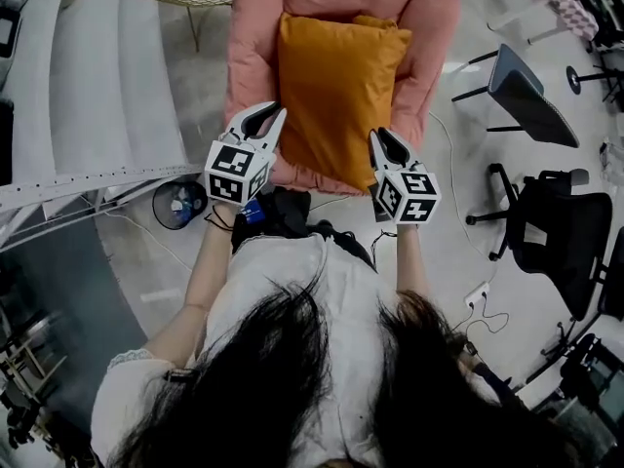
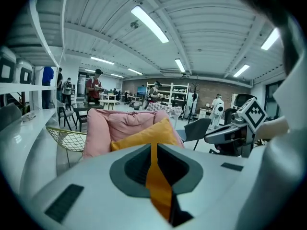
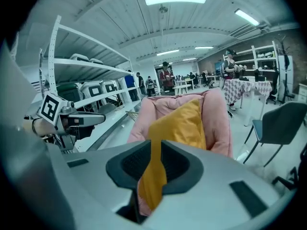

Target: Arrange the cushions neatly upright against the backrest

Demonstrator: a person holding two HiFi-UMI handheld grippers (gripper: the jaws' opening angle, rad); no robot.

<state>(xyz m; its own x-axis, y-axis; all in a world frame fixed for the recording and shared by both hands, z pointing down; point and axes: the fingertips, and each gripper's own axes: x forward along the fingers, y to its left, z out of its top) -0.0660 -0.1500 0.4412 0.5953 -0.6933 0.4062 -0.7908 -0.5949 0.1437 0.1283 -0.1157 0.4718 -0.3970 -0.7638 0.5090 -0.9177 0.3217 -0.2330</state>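
Both left tongs (image 1: 277, 115) and right tongs (image 1: 375, 136) pinch the plump square orange cushion (image 1: 336, 86).

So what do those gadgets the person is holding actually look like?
The left hand-held gripper and right hand-held gripper each have two pale grey, pointed jaws with dark inner linings. Each also carries a white cube printed with black square markers. The person wears a white short-sleeved top.

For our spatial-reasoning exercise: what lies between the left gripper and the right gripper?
The orange cushion, shown in the head view; the left gripper and the right gripper each pinch a near corner.
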